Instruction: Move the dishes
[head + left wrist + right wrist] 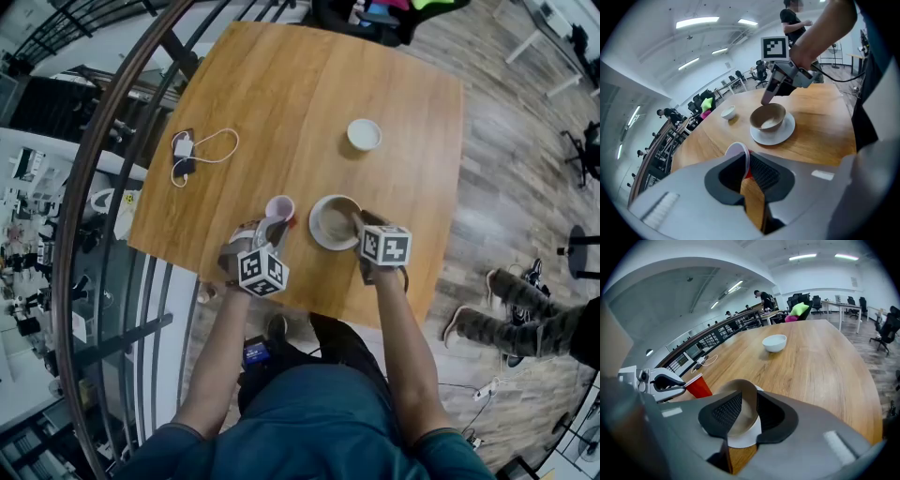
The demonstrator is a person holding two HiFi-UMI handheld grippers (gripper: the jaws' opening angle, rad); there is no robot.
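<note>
A red cup stands near the front of the wooden table. My left gripper is shut on its near rim, the thin cup wall pinched between the pads. To the right, a tan bowl sits on a white saucer. My right gripper is shut on the bowl's right rim, with the bowl wall filling the gap between the jaws above the saucer. A small white bowl stands alone farther back.
A charger and white cable lie at the table's left side. The table's front edge is just behind both grippers. A curved railing runs along the left. Someone's legs stretch across the floor at the right.
</note>
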